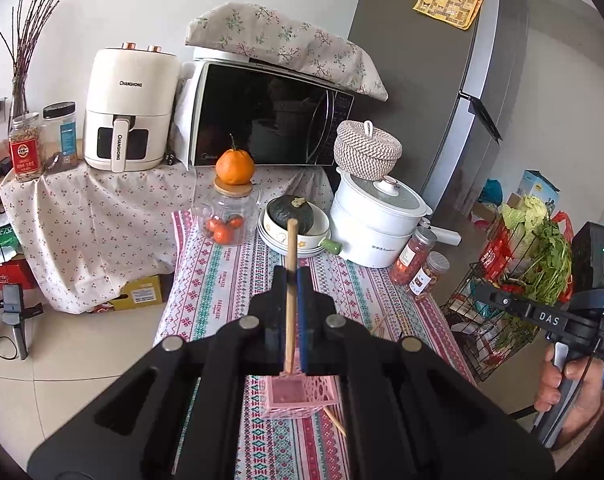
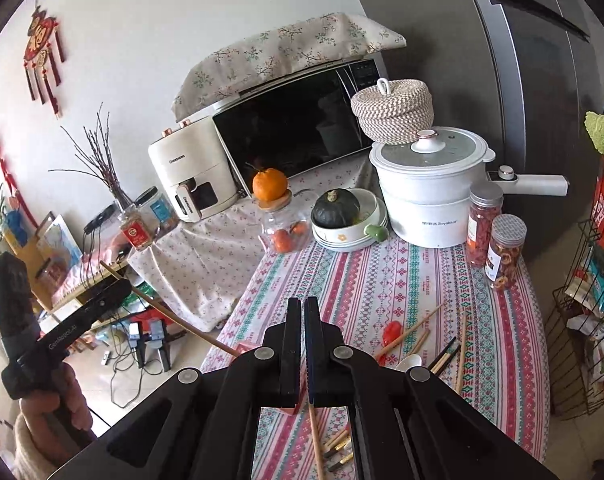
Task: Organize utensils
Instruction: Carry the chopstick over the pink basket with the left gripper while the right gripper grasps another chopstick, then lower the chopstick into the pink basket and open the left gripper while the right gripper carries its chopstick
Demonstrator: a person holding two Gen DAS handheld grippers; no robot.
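My left gripper [image 1: 291,270] is shut on a wooden chopstick [image 1: 290,312] that stands nearly upright. The chopstick's lower end dips into a pink lattice basket [image 1: 322,394] on the patterned tablecloth. In the right wrist view the same gripper [image 2: 116,286] sits at the left, its chopstick [image 2: 174,316] slanting down to the basket's corner [image 2: 246,347]. My right gripper [image 2: 304,300] hangs above the table, shut, with nothing between its pads. Under it, loose chopsticks [image 2: 317,440] lie on the cloth. Further right are a red spoon [image 2: 392,330], a white spoon [image 2: 410,362] and more chopsticks [image 2: 416,326].
At the table's far end stand a white cooker [image 2: 426,184], a bowl with a squash [image 2: 336,208], a glass jar topped by an orange [image 2: 280,220] and two snack jars [image 2: 502,252]. A wire rack [image 2: 582,320] of groceries stands at the right. A hand [image 1: 562,384] holds the right gripper's handle.
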